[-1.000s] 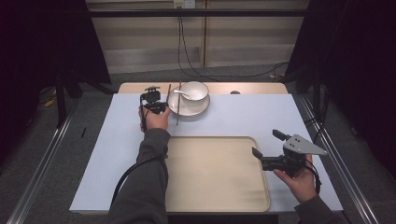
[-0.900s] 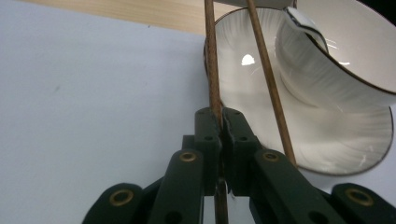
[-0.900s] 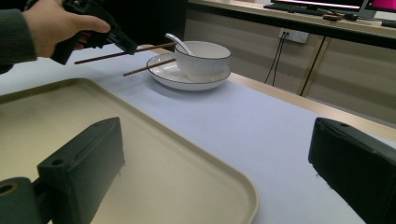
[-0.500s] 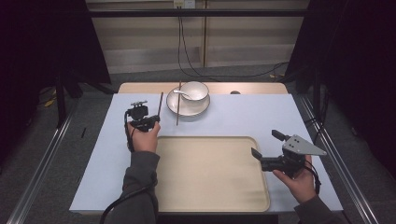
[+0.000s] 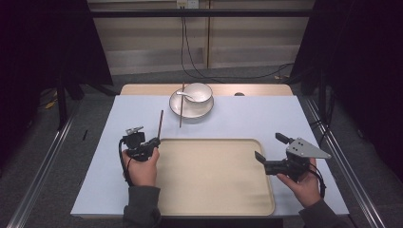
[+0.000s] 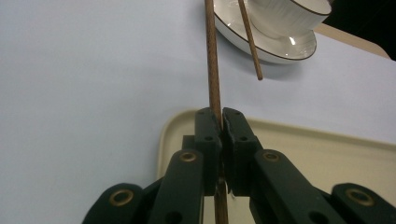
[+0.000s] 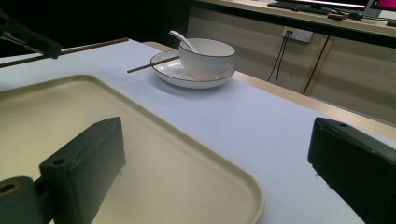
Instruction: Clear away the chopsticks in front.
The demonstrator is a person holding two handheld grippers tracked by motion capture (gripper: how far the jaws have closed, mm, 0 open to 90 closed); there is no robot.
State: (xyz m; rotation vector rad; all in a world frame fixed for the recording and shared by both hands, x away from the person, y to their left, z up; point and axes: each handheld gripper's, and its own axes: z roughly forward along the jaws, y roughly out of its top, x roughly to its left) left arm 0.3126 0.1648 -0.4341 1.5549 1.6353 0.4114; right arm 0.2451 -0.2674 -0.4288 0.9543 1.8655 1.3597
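Thin brown wooden chopstick (image 6: 213, 60), straight and round, clamped between the shut left tongs (image 5: 153, 141) at the tray's (image 5: 214, 190) left edge, tip raised toward the plate (image 5: 190, 109). Second chopstick (image 5: 181, 105) propped on that plate beside bowl (image 5: 198, 92) and spoon (image 5: 184, 95). Right tongs (image 5: 269, 148) wide open, empty, above the desk (image 5: 266, 118).

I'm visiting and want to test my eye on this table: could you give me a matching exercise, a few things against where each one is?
Things:
1. spoon
2. bowl
3. held chopstick
4. other chopstick

Places:
A. leaning on the plate's rim
B. clamped in the left gripper
C. inside the bowl
D. standing on the plate

Pairs: 1-C, 2-D, 3-B, 4-A
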